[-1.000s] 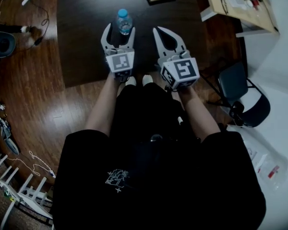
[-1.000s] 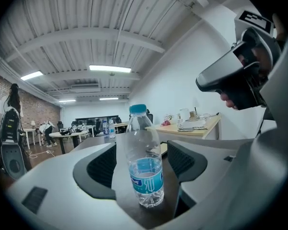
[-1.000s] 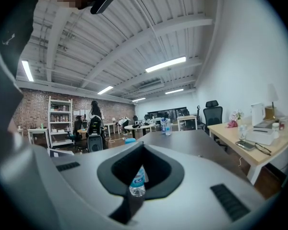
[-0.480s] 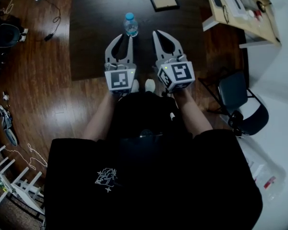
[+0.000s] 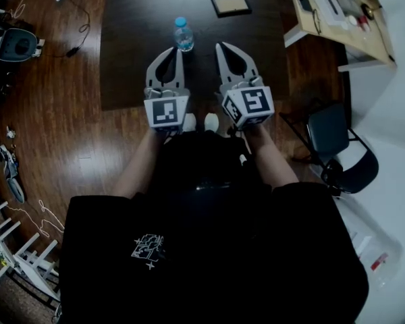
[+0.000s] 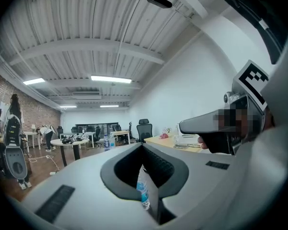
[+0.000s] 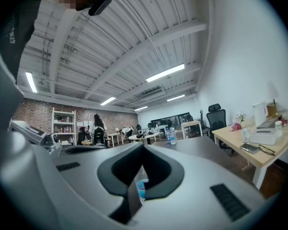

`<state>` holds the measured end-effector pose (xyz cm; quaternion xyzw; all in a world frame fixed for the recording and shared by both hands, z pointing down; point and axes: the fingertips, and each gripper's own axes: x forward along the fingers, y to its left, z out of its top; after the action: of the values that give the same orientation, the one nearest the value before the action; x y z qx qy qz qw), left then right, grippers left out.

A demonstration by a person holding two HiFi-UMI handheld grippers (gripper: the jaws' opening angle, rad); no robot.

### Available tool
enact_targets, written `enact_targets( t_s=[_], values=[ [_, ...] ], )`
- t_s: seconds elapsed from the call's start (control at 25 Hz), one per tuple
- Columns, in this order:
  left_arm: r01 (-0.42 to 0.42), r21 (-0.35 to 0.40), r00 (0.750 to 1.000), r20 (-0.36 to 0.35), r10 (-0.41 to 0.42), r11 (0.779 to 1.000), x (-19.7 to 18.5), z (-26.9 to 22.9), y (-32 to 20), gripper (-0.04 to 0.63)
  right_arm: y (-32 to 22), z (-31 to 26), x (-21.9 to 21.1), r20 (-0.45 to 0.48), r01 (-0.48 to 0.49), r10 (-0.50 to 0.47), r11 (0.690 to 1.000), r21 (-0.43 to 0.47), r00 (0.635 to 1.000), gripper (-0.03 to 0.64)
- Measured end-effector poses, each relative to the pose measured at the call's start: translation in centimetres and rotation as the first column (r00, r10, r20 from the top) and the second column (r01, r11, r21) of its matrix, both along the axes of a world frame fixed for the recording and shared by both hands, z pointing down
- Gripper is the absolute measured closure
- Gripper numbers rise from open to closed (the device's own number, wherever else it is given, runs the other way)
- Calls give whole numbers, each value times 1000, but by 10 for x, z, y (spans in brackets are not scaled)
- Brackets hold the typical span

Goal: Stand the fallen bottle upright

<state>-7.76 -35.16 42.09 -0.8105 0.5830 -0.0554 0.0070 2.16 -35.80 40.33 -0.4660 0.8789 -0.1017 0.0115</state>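
Clear plastic water bottle with blue cap and label (image 5: 183, 35) stands upright on the dark wooden table (image 5: 135, 52), just ahead of both tools and held by neither. Left gripper (image 5: 179, 51): jaws have just closed, tips together, nothing between them. Right gripper (image 5: 222, 46): jaws likewise together and empty, and both tools point level over the near table edge. Judgement: the righting looks done; only drawing clear is left.
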Motion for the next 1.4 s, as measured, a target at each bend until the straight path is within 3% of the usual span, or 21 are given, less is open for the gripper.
enact_targets(
  t_s=[0.52, 0.84, 1.4],
  values=[
    [17, 28, 1000, -3, -17, 999, 12, -10, 20, 600, 15, 5, 15, 19, -9, 9, 1000, -3, 1000, 604],
    [32, 43, 999, -10, -32, 999, -6, -14, 52, 600, 41, 5, 11, 5, -40, 40, 999, 3, 999, 604],
    [-45, 49, 997, -55, 47, 998, -68, -19, 208, 600, 207, -9, -33, -28, -154, 155, 987, 40, 987, 604]
  ],
)
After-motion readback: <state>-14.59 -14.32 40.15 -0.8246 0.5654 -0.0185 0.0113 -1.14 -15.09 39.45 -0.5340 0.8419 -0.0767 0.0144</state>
